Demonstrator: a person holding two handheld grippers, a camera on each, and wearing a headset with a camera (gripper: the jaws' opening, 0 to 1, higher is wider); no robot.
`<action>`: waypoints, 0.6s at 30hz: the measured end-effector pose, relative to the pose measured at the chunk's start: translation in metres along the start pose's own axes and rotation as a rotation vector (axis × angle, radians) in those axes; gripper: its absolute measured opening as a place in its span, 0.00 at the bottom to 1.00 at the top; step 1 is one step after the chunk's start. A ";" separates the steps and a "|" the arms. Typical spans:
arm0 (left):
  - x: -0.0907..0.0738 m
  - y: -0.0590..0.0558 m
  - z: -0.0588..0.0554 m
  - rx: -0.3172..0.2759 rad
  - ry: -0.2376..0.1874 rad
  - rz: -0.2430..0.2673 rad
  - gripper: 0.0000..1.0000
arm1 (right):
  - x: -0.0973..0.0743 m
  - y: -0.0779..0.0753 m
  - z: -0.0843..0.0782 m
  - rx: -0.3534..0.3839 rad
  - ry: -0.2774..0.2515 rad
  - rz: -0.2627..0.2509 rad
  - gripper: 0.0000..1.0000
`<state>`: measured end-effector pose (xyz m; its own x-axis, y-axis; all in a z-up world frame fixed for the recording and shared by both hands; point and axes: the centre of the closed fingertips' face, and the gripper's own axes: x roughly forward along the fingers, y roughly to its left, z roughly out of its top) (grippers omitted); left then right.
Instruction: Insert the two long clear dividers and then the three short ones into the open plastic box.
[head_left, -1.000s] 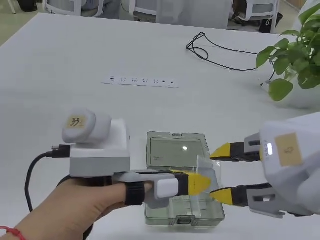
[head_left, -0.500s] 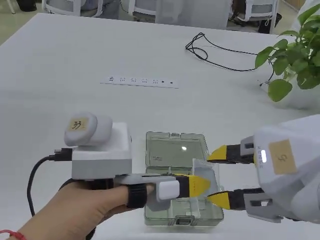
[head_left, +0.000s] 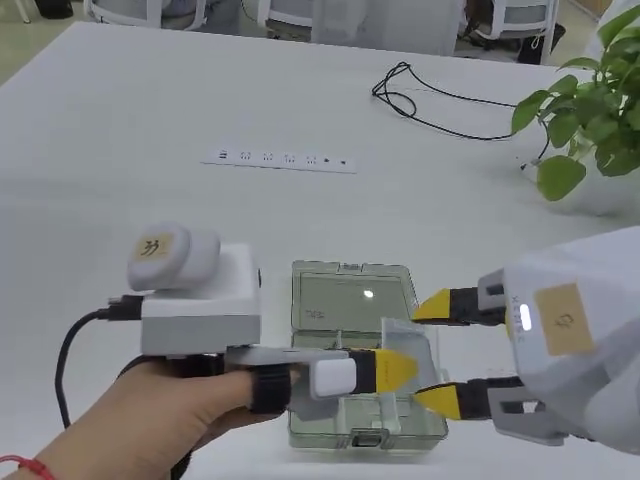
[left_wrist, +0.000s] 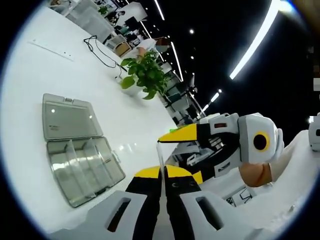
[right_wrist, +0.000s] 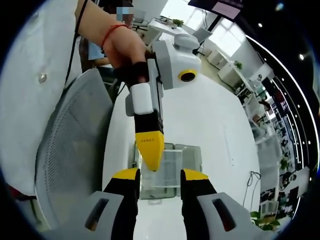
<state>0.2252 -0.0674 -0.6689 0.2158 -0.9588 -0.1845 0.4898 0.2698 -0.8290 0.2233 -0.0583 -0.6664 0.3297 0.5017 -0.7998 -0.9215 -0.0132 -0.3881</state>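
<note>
The clear plastic box (head_left: 310, 312) lies open on the white table, lid toward the far side and base (left_wrist: 85, 170) near me, with lengthwise partitions in it. My left gripper (head_left: 400, 368) hovers over the base, shut on a small clear divider (head_left: 412, 342) that stands up from its yellow tips (left_wrist: 164, 172). My right gripper (head_left: 432, 352) comes in from the right, open, one yellow finger on each side of the divider; whether they touch it I cannot tell. In the right gripper view the left gripper (right_wrist: 150, 150) hangs between the open jaws with the divider (right_wrist: 172, 162) above the box (right_wrist: 192, 152).
A white power strip (head_left: 283, 160) lies mid-table, and a black cable (head_left: 440, 105) loops beyond it. A potted plant (head_left: 590, 120) stands at the right edge. The left gripper's black cord (head_left: 62, 350) trails at the near left. Office chairs line the far side.
My right gripper has edged a little to the left, closer around the divider. The left gripper and divider have barely shifted.
</note>
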 end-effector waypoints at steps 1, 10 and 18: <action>0.000 0.000 0.000 0.002 -0.002 0.001 0.00 | 0.000 0.000 0.000 -0.002 0.000 -0.001 0.33; -0.002 0.003 0.002 0.003 -0.022 0.017 0.00 | -0.002 -0.005 0.004 0.024 -0.017 -0.015 0.35; -0.007 -0.005 -0.007 0.268 0.033 -0.015 0.00 | -0.018 -0.012 0.009 0.156 -0.120 0.070 0.31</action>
<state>0.2153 -0.0624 -0.6671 0.1818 -0.9641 -0.1938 0.6996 0.2653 -0.6634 0.2264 -0.0588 -0.6434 0.2454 0.6042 -0.7581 -0.9650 0.0774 -0.2506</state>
